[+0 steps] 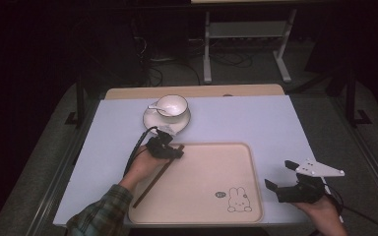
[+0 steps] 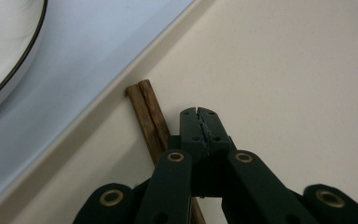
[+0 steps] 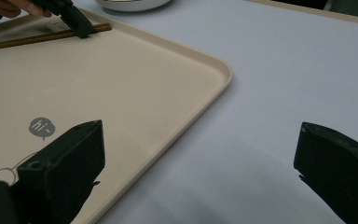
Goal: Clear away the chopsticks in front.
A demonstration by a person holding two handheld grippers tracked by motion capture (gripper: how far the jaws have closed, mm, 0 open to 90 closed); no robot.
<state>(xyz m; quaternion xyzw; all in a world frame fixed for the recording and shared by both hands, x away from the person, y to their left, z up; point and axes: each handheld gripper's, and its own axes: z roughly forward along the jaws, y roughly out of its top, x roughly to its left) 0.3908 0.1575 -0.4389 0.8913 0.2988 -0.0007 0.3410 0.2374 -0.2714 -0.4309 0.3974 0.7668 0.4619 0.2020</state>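
A pair of brown chopsticks [image 1: 152,182] lies aslant along the left side of a beige tray [image 1: 211,167] printed with a rabbit. My left gripper [image 1: 179,153] is shut at the chopsticks' far end. In the left gripper view its jaws [image 2: 199,114] are pressed together with nothing between them, and the chopsticks [image 2: 147,114] run just left of and under them on the tray [image 2: 284,70]. My right gripper [image 1: 279,174] is open off the tray's right edge. The right gripper view has it [image 3: 200,140] straddling the tray's rim [image 3: 214,70], with the chopsticks [image 3: 23,41] and left gripper [image 3: 81,29] far off.
A white cup [image 1: 172,104] stands on a saucer [image 1: 152,120] with a spoon [image 1: 153,106], just beyond the tray's far left corner; the saucer's rim [image 2: 4,46] is near the left gripper. The pale tabletop [image 1: 256,118] spreads right of the tray. Metal desk legs [image 1: 207,49] stand behind.
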